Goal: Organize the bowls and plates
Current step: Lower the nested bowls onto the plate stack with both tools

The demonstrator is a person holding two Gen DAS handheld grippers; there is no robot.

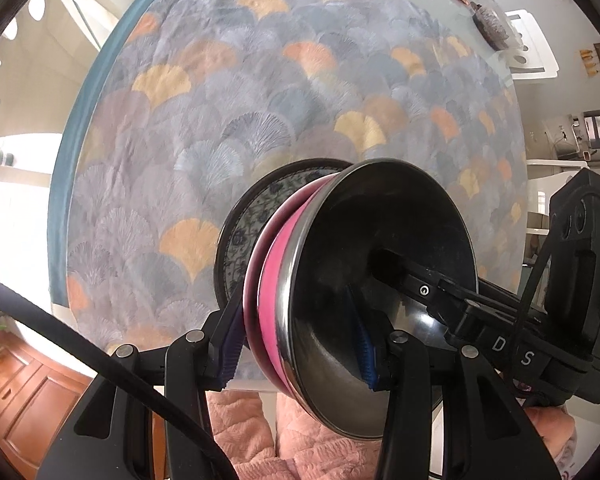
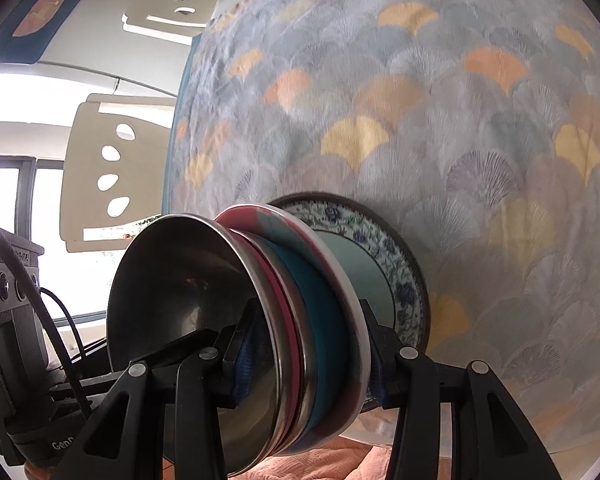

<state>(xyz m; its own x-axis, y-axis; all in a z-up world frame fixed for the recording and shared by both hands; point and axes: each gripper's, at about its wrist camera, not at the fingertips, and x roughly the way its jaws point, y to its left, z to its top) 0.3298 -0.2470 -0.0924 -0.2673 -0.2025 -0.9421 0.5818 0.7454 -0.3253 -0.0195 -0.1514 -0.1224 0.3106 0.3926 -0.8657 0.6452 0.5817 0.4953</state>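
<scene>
The stack of bowls (image 2: 300, 320) is hanging over the near edge of the tabletop (image 1: 260, 100), clamped from two sides and not resting flat on the cloth as far as either view shows. It is made up of a steel bowl (image 1: 380, 280) on top, nested in a pink bowl (image 1: 272, 276) and a teal bowl (image 2: 320, 312), with a floral-rimmed plate (image 2: 400, 264) under them. Whether the plate is touching the cloth cannot be told.

The stack's axis, running from the plate up through the steel bowl's mouth, is lying across each gripper's jaws, so every rim is showing edge-on.

The left gripper (image 1: 296, 340) is biting one side of the stack, one pad inside the steel bowl and the other against the pink bowl's outer wall, jaws narrow. The right gripper (image 2: 308, 364) is gripping the opposite side, one pad inside the steel bowl and the other behind the white rim (image 2: 352, 320) below the teal bowl, jaws a little wider. Neither hand is nearer; both are sharing the load.

The next move is likely lowering the stack level onto the patterned cloth, toward the tabletop's middle, so both sides must be descending together or the bowls could slip apart. A chair (image 2: 100, 172) is standing beyond the table's far edge, well apart.
</scene>
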